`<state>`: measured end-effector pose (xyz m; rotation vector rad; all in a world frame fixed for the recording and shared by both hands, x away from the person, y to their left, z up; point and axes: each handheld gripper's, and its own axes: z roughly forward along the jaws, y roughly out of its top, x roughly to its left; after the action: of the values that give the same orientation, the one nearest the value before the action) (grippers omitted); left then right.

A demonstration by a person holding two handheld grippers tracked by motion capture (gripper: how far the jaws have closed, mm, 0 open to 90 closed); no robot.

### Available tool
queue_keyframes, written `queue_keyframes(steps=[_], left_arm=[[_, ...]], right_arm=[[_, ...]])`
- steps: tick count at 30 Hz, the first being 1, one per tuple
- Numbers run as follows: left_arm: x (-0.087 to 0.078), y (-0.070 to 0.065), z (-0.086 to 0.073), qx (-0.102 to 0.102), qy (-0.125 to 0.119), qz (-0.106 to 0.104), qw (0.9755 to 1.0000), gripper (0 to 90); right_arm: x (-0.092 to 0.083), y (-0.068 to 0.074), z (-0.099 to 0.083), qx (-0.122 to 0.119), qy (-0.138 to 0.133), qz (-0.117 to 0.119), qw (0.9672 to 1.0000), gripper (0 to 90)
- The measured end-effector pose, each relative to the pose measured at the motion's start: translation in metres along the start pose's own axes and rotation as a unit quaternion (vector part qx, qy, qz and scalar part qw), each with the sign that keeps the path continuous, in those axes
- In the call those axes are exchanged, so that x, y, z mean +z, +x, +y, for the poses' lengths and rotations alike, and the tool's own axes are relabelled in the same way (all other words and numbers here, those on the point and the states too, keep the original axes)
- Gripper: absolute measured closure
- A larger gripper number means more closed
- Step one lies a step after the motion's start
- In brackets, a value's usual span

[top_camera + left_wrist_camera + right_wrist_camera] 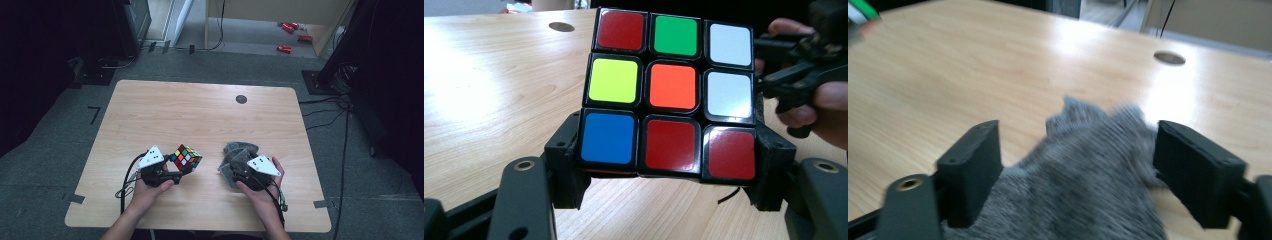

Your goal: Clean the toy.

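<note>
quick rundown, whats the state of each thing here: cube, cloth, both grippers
puzzle cube: scrambled, colours mixed, gripped at its lower edge and held above the table
grey cloth: crumpled in a heap on the table, lying between open jaws
left gripper: shut on the puzzle cube
right gripper: open, jaws either side of the grey cloth
table: wooden

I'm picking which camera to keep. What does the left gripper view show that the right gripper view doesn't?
Left gripper view: the cube clamped between the left gripper, its facing side red, green, white, yellow, orange, blue. The other hand sits at the right edge.

Right gripper view: a grey cloth, blurred, lying between the right gripper, whose jaws stand apart.

Both: the wooden table and its dark round hole.
</note>
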<state>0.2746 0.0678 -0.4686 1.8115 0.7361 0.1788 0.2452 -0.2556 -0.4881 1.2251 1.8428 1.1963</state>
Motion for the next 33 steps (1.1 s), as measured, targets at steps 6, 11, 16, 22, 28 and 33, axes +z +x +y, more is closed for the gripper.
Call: queue_keyframes(steps=[6, 11, 16, 22, 28, 33], left_arm=[[-0.002, 0.002, 0.002, -0.004, 0.002, 0.010, 0.9999, 33.7], [0.000, -0.006, 0.006, 0.002, 0.013, 0.017, 0.9998, 33.6], [0.001, -0.012, 0.011, 0.006, 0.025, -0.009, 0.9996, 33.6], [0.006, -0.019, 0.013, -0.010, 0.030, -0.040, 0.9987, 33.6], [0.012, -0.028, 0.013, -0.013, 0.039, -0.065, 0.9971, 33.6], [0.015, -0.030, 0.012, -0.023, 0.043, -0.082, 0.9955, 33.5]], right_arm=[[-0.013, 0.008, 0.012, -0.033, -0.058, 0.009, 0.9977, 15.2], [-0.014, 0.029, 0.013, -0.089, -0.085, 0.063, 0.9904, 16.8], [-0.009, 0.052, 0.007, -0.150, -0.104, 0.116, 0.9762, 17.3], [-0.006, 0.067, 0.001, -0.183, -0.119, 0.150, 0.9643, 17.2], [-0.002, 0.078, -0.002, -0.214, -0.124, 0.141, 0.9586, 18.6], [-0.003, 0.083, -0.004, -0.226, -0.136, 0.125, 0.9563, 27.2]])
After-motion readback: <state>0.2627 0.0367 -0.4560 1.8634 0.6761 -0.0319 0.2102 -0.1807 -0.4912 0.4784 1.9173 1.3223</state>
